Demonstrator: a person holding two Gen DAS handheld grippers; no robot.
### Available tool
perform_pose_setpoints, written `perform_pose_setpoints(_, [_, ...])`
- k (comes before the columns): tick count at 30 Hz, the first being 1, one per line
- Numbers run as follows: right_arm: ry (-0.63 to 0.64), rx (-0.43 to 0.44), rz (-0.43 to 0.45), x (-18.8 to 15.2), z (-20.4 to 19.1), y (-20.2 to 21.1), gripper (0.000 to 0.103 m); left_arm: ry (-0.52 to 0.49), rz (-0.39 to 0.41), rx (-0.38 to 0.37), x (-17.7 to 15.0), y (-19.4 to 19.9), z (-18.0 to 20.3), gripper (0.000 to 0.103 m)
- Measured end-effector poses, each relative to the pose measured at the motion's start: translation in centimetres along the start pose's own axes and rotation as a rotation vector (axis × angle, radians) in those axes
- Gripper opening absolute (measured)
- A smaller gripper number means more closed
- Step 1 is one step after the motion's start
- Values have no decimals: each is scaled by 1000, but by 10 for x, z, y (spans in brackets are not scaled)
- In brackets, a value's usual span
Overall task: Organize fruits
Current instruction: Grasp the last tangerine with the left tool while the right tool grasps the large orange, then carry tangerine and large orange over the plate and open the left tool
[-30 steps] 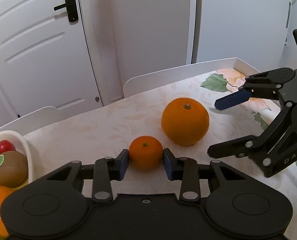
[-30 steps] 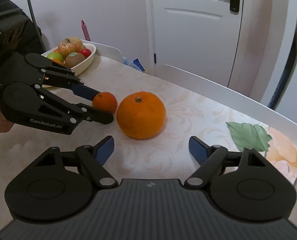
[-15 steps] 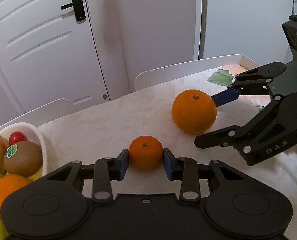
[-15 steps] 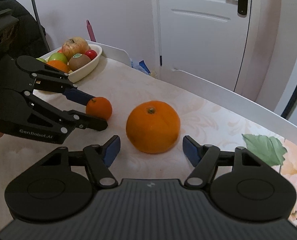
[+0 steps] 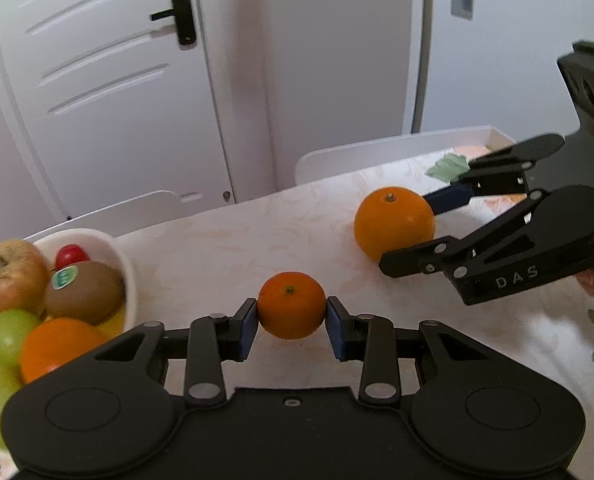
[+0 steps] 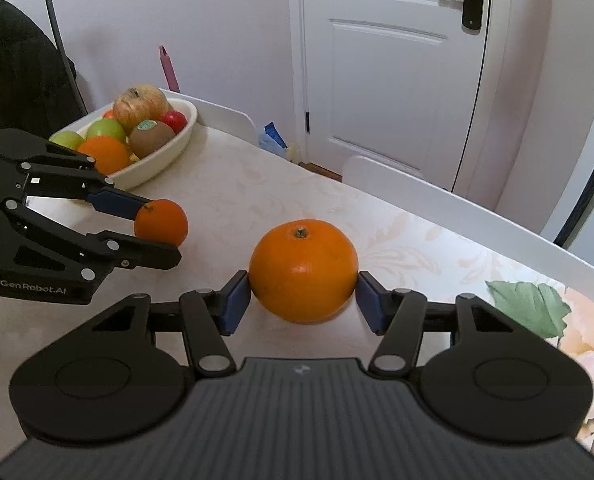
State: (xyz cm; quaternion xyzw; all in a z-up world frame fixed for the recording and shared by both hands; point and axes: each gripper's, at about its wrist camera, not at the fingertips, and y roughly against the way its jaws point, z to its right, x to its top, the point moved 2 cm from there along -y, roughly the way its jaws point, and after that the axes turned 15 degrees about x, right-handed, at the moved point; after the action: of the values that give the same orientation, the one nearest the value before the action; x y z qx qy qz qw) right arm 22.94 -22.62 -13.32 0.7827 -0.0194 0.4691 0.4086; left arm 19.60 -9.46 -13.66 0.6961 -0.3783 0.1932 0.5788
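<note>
My left gripper [image 5: 291, 327] is shut on a small orange [image 5: 291, 305] and holds it just above the table; it also shows in the right wrist view [image 6: 161, 221]. My right gripper [image 6: 303, 302] has closed its blue pads against the sides of a large orange [image 6: 303, 269] that rests on the table; the same orange shows in the left wrist view [image 5: 393, 222]. A white oval fruit bowl [image 6: 165, 152] holds an apple, a kiwi, green fruits, an orange and a small red fruit. It lies left of my left gripper [image 5: 131, 276].
The table has a cream floral cloth [image 6: 257, 192] with a green leaf print [image 6: 529, 304] at the right. White chair backs [image 6: 437, 196] line the far edge. A white door [image 6: 393, 68] stands behind. A person's dark sleeve [image 6: 13, 60] is at the left.
My left gripper has carried the small orange leftward, closer to the bowl. My right gripper has moved onto the large orange and closed its pads on its sides.
</note>
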Motion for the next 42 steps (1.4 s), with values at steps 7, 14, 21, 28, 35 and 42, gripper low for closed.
perform_pose_setpoints(7, [-20,15,33,25,-31,16,72,78,28,32,1,35,-23,40])
perform_pose_setpoints(14, [-41,29,53,53,-74,22,72,133,50,52,1,71,-55,40])
perform_pose_setpoints(21, [-37,33,75,82,-120,13,72,159,69,76,2,91,-102,40])
perform_pose_setpoints(28, [-60,23,88,103,-151,-12,72,159,61,90,-5,89,-150,40])
perform_pose_setpoints(35, [-90,0,84,114,-169,-44,72,156,26,101,-19,67,-190,40])
perform_pose_setpoints(42, [-133,-39,87,120,-180,-68,72,123,-15,86,-36,38,-212,40])
